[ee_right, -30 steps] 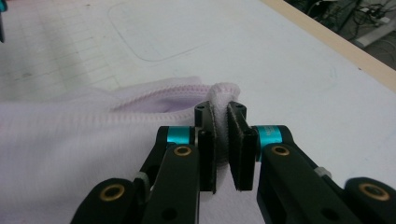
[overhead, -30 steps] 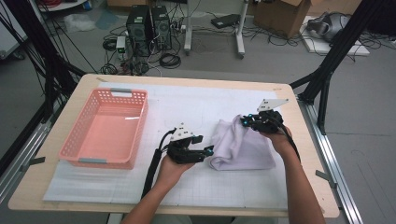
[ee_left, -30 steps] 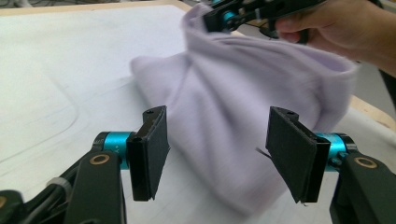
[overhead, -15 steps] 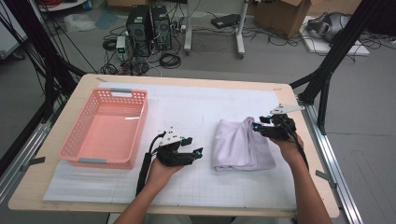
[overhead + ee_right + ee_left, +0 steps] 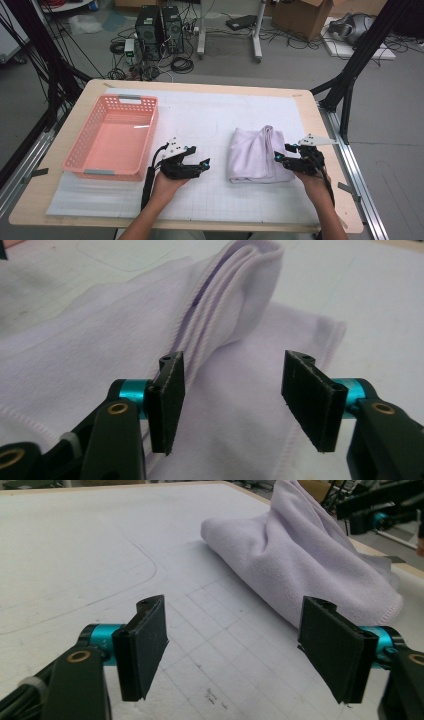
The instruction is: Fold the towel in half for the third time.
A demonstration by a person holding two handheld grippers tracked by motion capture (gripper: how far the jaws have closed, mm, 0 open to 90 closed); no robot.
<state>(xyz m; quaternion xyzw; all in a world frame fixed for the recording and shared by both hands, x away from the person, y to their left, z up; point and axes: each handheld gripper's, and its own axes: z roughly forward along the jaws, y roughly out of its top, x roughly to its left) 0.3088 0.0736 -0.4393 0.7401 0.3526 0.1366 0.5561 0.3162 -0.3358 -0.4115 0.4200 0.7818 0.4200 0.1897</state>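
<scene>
A pale lilac folded towel (image 5: 255, 152) lies on the white mat, right of centre. My left gripper (image 5: 202, 165) rests low on the mat to the towel's left, a gap apart from it, jaws wide open and empty. In the left gripper view the towel (image 5: 305, 565) lies ahead to the right of the open gripper (image 5: 240, 650). My right gripper (image 5: 278, 159) sits at the towel's right edge, open. In the right gripper view its jaws (image 5: 231, 400) hover over the towel (image 5: 125, 355), whose raised fold runs ahead, with nothing pinched.
A pink plastic basket (image 5: 114, 137) stands empty at the left of the table. The white gridded mat (image 5: 210, 115) covers most of the wooden tabletop (image 5: 305, 107). Black frame posts, cables and computer towers stand beyond the far edge.
The right gripper came down and let the towel settle flat. The left gripper let go and drew back leftward, away from the towel. Both now stand open.
</scene>
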